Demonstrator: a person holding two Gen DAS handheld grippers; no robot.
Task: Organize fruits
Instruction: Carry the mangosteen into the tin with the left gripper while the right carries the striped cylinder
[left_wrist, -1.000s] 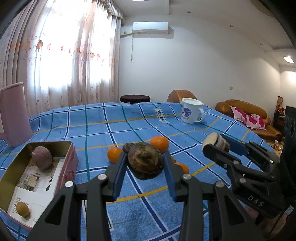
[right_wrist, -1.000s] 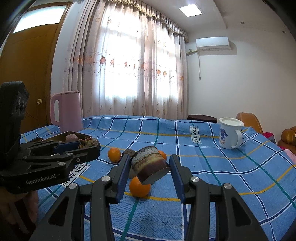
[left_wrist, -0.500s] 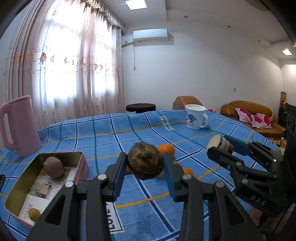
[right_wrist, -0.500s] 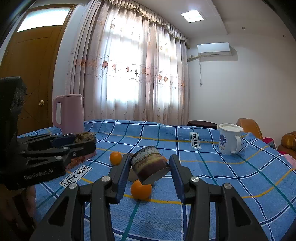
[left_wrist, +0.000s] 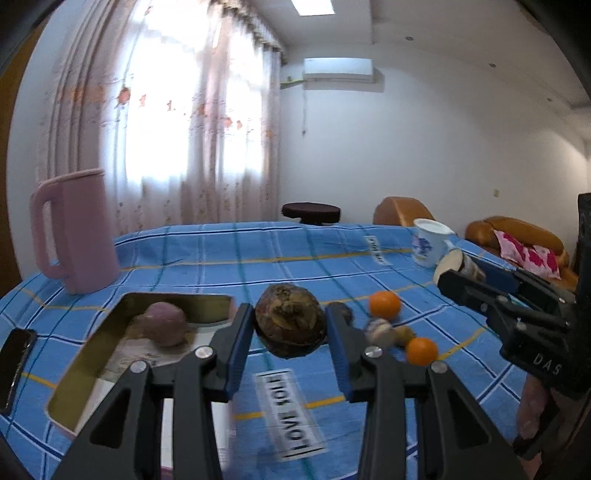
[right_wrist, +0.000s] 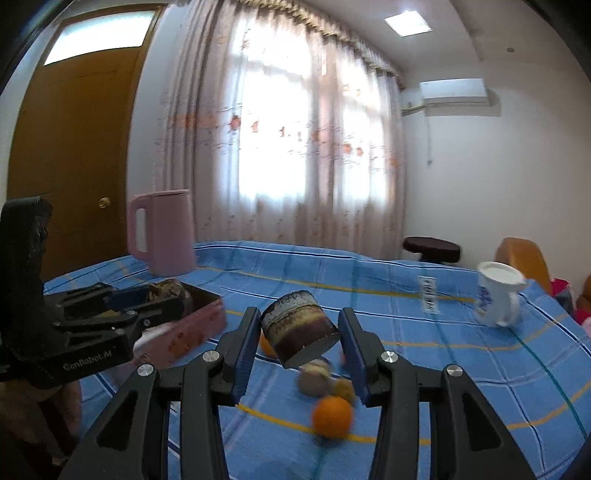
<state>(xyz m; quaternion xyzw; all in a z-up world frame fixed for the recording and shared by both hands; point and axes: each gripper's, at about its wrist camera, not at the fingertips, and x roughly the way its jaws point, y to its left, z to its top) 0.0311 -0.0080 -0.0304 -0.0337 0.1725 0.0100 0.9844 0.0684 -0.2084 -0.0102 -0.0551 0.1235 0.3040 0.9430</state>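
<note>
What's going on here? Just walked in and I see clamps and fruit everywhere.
A person is sorting fruit with two hand-held grippers. The left gripper holds a dark round fruit near the open tin box; the right gripper holds a cut brown chunk. Oranges sit on the blue tablecloth.

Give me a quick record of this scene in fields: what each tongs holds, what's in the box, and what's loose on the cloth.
left tongs: shut on a round brown fruit, lifted off the cloth
right tongs: shut on a cut brown chunk, tilted
box: open, holds a purple fruit
loose on blue checked cloth: two oranges, a few smaller pieces beside them
other items: pink jug, white mug, phone at left edge
</note>
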